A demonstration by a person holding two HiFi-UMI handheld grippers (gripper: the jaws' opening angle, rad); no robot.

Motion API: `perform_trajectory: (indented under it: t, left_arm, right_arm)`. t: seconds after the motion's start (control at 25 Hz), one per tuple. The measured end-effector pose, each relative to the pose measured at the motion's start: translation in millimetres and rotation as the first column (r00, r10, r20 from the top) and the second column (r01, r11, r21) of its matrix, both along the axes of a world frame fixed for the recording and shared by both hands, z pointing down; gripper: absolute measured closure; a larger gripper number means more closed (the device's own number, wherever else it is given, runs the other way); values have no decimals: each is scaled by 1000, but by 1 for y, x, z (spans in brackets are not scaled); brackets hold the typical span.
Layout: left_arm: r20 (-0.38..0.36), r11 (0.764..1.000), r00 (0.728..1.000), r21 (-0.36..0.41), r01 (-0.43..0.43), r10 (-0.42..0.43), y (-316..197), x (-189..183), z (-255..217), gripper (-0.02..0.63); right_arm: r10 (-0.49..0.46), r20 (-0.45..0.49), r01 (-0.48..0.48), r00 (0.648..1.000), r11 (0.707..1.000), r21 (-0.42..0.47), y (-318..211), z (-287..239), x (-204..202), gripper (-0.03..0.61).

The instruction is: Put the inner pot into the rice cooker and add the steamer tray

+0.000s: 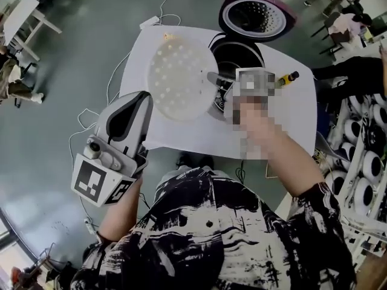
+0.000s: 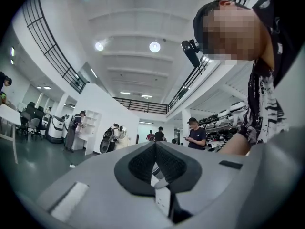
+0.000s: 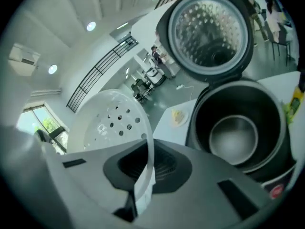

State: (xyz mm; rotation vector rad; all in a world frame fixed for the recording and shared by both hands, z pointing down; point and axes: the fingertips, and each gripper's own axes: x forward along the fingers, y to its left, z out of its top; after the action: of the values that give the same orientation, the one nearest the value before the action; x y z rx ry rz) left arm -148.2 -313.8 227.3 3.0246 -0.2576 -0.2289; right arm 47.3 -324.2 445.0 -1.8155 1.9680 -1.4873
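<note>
Steamer-tray step: your right tongs [image 3: 145,149] pinch the rim of the round white perforated plastic steamer tray [image 1: 178,80]; left tongs [image 2: 155,147] are pressed together, empty. Next, swing it right, level, over the seated silver inner pot [image 3: 233,135].

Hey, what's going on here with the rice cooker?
A person's right gripper is shut on the rim of a white perforated plastic steamer tray, holding it in the air beside the open black rice cooker. The inner pot appears to be seated inside. The left gripper is shut, empty and raised aside.
</note>
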Motion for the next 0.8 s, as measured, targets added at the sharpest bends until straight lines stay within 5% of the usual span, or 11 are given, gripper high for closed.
perform_trajectory:
  t: [0.36,0.8]
  left_arm:
    - [13,998,998,-13,-64,64,23,47,1,609]
    - [44,999,998,-31,-33,35,19,58,22,609]
  right_arm:
    - [263,-255,-296,930,950,-101,67,-4,220,575]
    - [211,-380,-339,901,888,-310,92,90,253,574]
